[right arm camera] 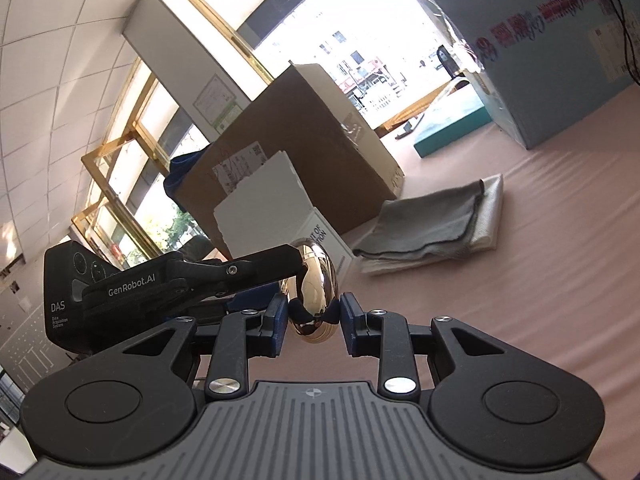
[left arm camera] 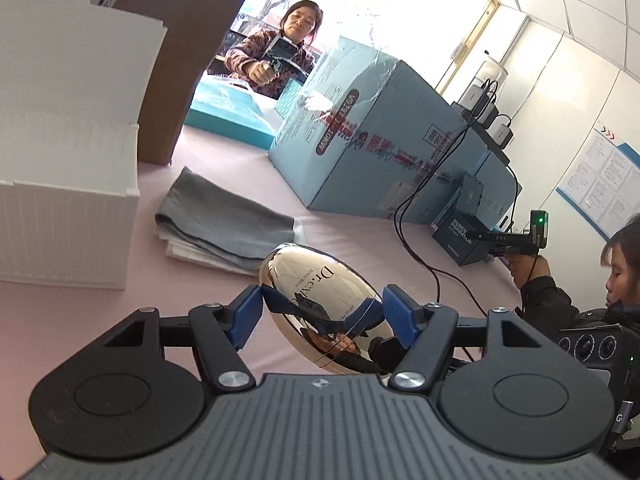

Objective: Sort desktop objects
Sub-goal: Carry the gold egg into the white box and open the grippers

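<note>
Gripping one shiny gold egg-shaped sunscreen bottle (left arm camera: 320, 304) above the pink desk (left arm camera: 80, 320), the left hand-held gripper (left arm camera: 322, 312) is seen; the right hand-held gripper (right arm camera: 313, 320), open, flanks it

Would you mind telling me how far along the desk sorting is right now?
Nothing visibly sorted yet. In hand: the left gripper holds the shiny sunscreen case above the pink table, while the right gripper brackets it without clearly touching. Left: placing it, perhaps in the white bin; the folded grey cloth remains out.
</note>
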Motion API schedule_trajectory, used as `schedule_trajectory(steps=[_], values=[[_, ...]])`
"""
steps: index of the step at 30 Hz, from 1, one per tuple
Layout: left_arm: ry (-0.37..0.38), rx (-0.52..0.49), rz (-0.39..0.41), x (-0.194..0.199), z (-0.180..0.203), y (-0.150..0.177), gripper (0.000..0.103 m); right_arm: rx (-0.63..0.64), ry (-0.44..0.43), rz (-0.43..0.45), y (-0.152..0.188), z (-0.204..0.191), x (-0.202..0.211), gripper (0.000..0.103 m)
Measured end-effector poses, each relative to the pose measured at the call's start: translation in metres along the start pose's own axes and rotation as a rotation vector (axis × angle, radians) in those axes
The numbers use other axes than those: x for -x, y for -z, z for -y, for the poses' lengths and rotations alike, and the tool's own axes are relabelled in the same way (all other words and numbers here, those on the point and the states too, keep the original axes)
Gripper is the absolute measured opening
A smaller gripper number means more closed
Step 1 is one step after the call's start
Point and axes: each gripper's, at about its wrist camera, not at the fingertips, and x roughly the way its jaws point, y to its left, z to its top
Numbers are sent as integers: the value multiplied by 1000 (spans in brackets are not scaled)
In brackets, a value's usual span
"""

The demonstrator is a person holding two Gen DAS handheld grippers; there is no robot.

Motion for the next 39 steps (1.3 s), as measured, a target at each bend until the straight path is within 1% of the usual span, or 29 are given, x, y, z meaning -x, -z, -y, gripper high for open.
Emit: schedule_trajectory(steps=[6,9,11,13,15,17,19,22,24,26,28,29,30,31,32,33,36,39], values=[[-1,-24,63,42,-14,-29,63,73,-24,3,-17,-47,-23,26],[-17,-34,91,63,-31,-47,63,90,-38,-13,-26,-71,-46,26],[-30,-34,107,76,-43,-59,63,98,-46,-40,-34,-88,-68,26],[-49,-20,122,89,-61,-74,63,111,-53,-68,-43,-106,-92,26],[-58,14,134,100,-83,-89,63,137,-53,-98,-51,-122,-118,26],[-64,53,128,103,-105,-102,63,157,-38,-135,-58,-135,-143,26],[-69,104,102,99,-129,-112,63,165,-12,-178,-64,-145,-168,26],[-85,173,40,85,-161,-121,60,161,47,-248,-67,-144,-202,26],[-96,197,3,73,-175,-123,58,149,84,-291,-67,-138,-222,26],[-112,209,-23,59,-183,-124,57,128,104,-319,-67,-129,-238,26],[-123,205,-50,49,-188,-123,53,111,121,-332,-66,-118,-249,26],[-108,205,-70,43,-189,-123,47,109,127,-343,-66,-114,-254,25],[-76,208,-81,39,-190,-122,41,107,133,-355,-66,-110,-259,24],[-62,213,-102,35,-190,-122,41,100,128,-381,-64,-106,-267,21],[-51,217,-122,30,-189,-121,35,91,122,-407,-62,-101,-274,12],[-65,216,-141,26,-190,-119,34,67,115,-427,-60,-97,-281,2],[-113,242,-154,18,-200,-117,33,54,148,-447,-55,-93,-295,1],[-136,260,-150,15,-208,-116,33,59,167,-464,-52,-93,-304,1]])
